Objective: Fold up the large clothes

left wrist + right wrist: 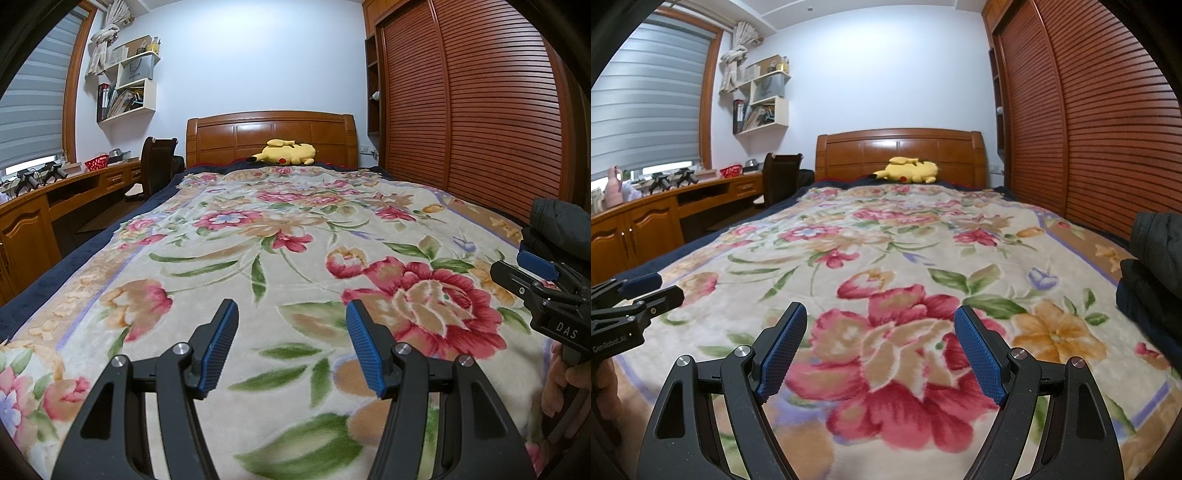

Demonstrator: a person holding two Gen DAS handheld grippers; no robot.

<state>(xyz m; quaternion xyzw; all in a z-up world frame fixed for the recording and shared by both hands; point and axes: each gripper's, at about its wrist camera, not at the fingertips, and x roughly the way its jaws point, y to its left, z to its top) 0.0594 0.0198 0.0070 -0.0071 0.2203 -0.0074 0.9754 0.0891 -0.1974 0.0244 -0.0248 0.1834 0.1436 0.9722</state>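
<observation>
One bed w/ floral blanket; wardrobe right, desk left.

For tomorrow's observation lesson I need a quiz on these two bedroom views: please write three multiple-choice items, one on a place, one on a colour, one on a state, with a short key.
1. Where does the yellow plush toy lie?
A. at the head of the bed, against the wooden headboard
B. on the wooden desk
C. on the wall shelf

2. What colour are the ribbed pads on the gripper fingers?
A. red
B. blue
C. white

3. How do the left gripper and the right gripper stand?
A. both shut on dark cloth
B. one shut, one open
C. both open with nothing between the fingers

Key: 1 A, the toy rests beyond the floral blanket in front of the headboard. 2 B, the pads show blue in both views. 3 C, only blanket shows through each gap; the dark folded clothing lies apart at the bed's right edge.
</observation>
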